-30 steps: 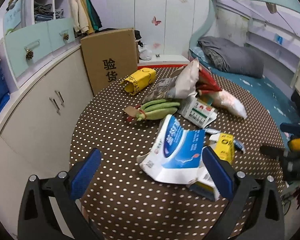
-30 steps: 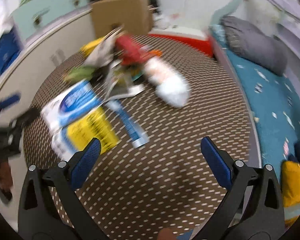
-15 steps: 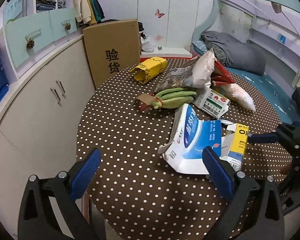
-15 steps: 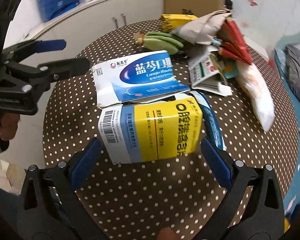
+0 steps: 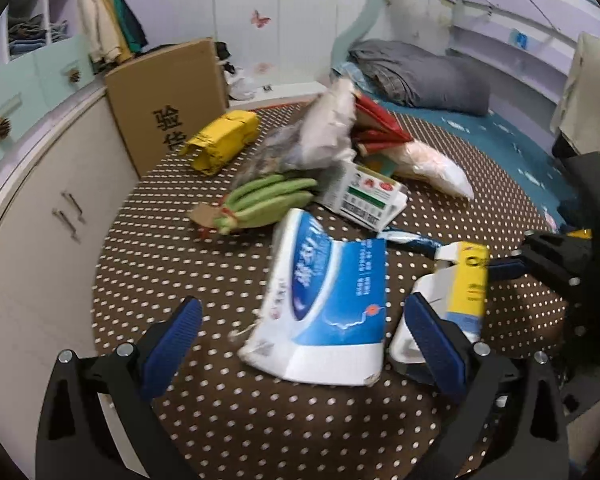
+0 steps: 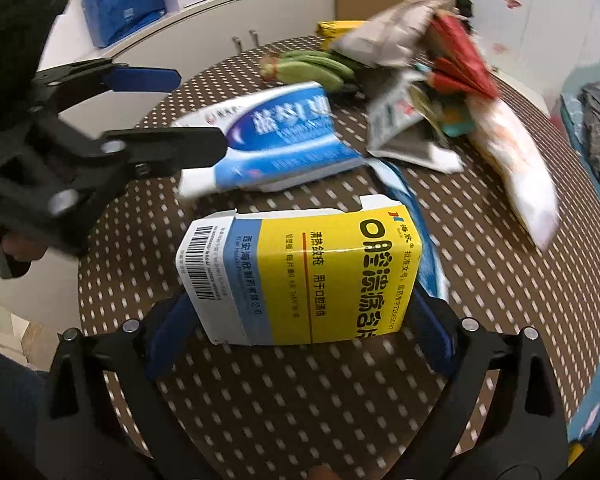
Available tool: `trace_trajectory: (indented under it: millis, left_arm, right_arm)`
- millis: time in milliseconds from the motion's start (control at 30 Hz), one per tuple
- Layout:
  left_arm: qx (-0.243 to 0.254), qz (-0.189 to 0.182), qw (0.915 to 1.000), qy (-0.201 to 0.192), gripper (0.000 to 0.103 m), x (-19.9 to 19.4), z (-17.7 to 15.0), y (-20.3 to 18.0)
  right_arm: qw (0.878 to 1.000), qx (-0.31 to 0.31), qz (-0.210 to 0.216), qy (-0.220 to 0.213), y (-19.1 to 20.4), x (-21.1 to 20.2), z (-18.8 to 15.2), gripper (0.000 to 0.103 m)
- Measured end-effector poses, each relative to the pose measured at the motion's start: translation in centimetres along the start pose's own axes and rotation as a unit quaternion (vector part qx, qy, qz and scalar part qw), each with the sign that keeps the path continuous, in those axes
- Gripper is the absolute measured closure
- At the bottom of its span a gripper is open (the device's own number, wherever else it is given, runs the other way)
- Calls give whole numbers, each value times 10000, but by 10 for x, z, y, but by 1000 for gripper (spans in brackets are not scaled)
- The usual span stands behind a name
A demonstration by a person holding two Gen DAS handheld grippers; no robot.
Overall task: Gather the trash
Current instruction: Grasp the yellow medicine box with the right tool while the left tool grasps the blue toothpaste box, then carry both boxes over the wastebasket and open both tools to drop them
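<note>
A yellow and white medicine box (image 6: 312, 276) stands on the dotted brown table (image 6: 340, 408). My right gripper (image 6: 300, 320) straddles it; its jaws are closing, with a blue pad at each end of the box, and no firm press shows. The same box (image 5: 466, 280) shows at the right of the left wrist view. A torn blue and white carton (image 5: 328, 292) lies just ahead of my left gripper (image 5: 304, 340), which is open, holds nothing and hangs just above the table. That gripper (image 6: 196, 110) also shows at the left of the right wrist view.
Farther back lie a green bunch (image 5: 268, 200), a white printed box (image 5: 364, 196), crumpled bags (image 5: 324, 132), red wrappers (image 5: 376, 124), a white plastic bag (image 5: 436, 168) and a yellow carton (image 5: 224, 140). A cardboard box (image 5: 168, 96) leans on white cabinets (image 5: 40, 216). A bed (image 5: 480, 132) is at the right.
My right gripper swung from the table's right side onto the yellow box and now straddles it closely. My left gripper dropped nearer to the blue and white carton.
</note>
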State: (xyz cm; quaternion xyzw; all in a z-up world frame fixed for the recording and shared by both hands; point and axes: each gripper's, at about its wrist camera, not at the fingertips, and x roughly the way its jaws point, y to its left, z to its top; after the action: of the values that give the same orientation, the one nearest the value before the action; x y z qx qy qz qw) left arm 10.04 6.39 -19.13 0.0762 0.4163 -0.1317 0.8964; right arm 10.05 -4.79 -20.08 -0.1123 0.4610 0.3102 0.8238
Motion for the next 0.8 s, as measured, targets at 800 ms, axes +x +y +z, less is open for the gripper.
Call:
trace_trajectory:
  millis: [800]
  left_arm:
    - [-21,-138,9999,41,36,6,13,-41]
  right_arm:
    - [9838,1409,-40,-1110,-73,-101,-65,10]
